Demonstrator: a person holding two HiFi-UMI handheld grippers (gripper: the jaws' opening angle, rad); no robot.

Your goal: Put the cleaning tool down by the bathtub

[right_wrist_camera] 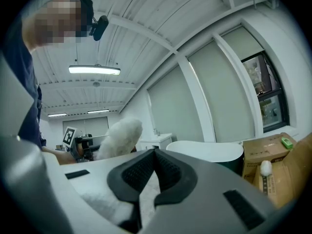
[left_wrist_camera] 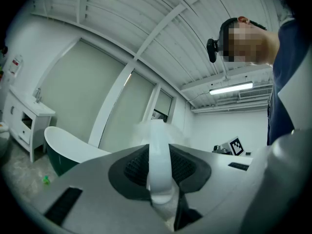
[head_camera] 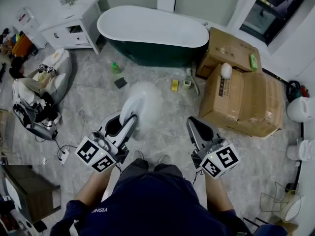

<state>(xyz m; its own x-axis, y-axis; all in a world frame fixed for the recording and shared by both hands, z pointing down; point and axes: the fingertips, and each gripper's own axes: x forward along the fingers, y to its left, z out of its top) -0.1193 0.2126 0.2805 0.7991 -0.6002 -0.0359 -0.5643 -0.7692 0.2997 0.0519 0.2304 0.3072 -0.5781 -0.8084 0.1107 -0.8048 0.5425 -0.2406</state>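
The cleaning tool is a white fluffy duster (head_camera: 145, 101) on a flat white handle (left_wrist_camera: 159, 167). My left gripper (head_camera: 129, 118) is shut on that handle, and the fluffy head sticks out past the jaws over the floor. In the left gripper view the handle runs up between the jaws to the blurred fluff (left_wrist_camera: 157, 128). My right gripper (head_camera: 196, 128) is beside it on the right, shut and holding nothing; the duster (right_wrist_camera: 120, 137) shows to its left. The bathtub (head_camera: 152, 33), white inside and dark green outside, stands some way ahead; it also shows as the tub (left_wrist_camera: 68, 151) and the bathtub (right_wrist_camera: 210, 150).
Large cardboard boxes (head_camera: 241, 95) stand right of the tub, with a second small duster (head_camera: 226, 71) on one. A white vanity cabinet (head_camera: 74, 26) is left of the tub. A person (head_camera: 29, 87) sits on the floor at left. A green bottle (head_camera: 115, 68) and a yellow sponge (head_camera: 174, 85) lie before the tub.
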